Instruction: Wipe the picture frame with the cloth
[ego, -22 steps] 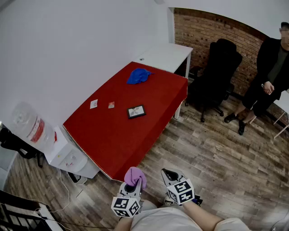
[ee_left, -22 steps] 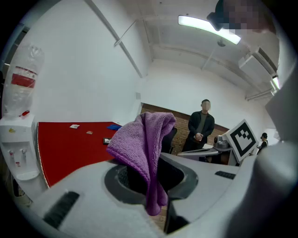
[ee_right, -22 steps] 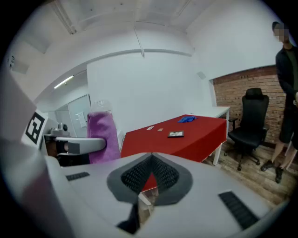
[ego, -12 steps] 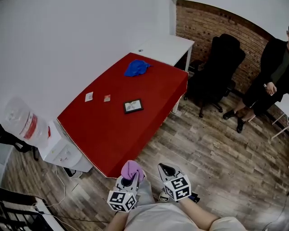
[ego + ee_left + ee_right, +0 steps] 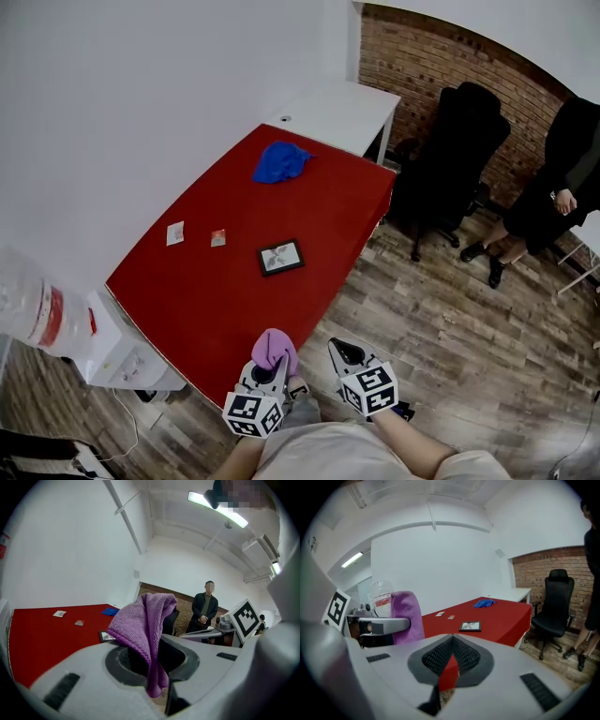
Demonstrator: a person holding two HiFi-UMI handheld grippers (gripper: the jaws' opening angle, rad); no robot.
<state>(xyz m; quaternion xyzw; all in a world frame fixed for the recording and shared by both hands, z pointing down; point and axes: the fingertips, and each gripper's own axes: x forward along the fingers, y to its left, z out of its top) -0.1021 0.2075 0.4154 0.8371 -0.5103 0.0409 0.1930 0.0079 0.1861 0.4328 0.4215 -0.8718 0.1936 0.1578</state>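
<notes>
1. The left gripper has its jaws clamped on a purple microfibre cloth. The cloth bunches above the jaws and a tail hangs below them. The fabric hides the pinch point itself.
2. The right gripper has its jaws drawn together with the tips meeting and nothing between them. Only a red sliver of the table shows through the narrow gap behind the tips.
3. In the head view both grippers sit at the near edge of the picture, off the table's near end and above the wooden plank floor. The person's arms and body are cut off at the bottom.
4. The small, dark-edged rectangular picture frame lies flat on the red-covered rectangular table. It is right of centre and well apart from both grippers.
   - In the left gripper view the cloth hides its right part.
   - The picture inside is too small to make out.
5. A crumpled blue cloth lies at the table's far end. Two small cards lie left of the frame, their print illegible.
6. A white desk stands beyond the table's far end, with a black office chair to its right. A person in dark clothing at the far right is cut off by the edge.
7. A white water dispenser stands near left, and its bottle is cropped at the picture's left edge.
</notes>
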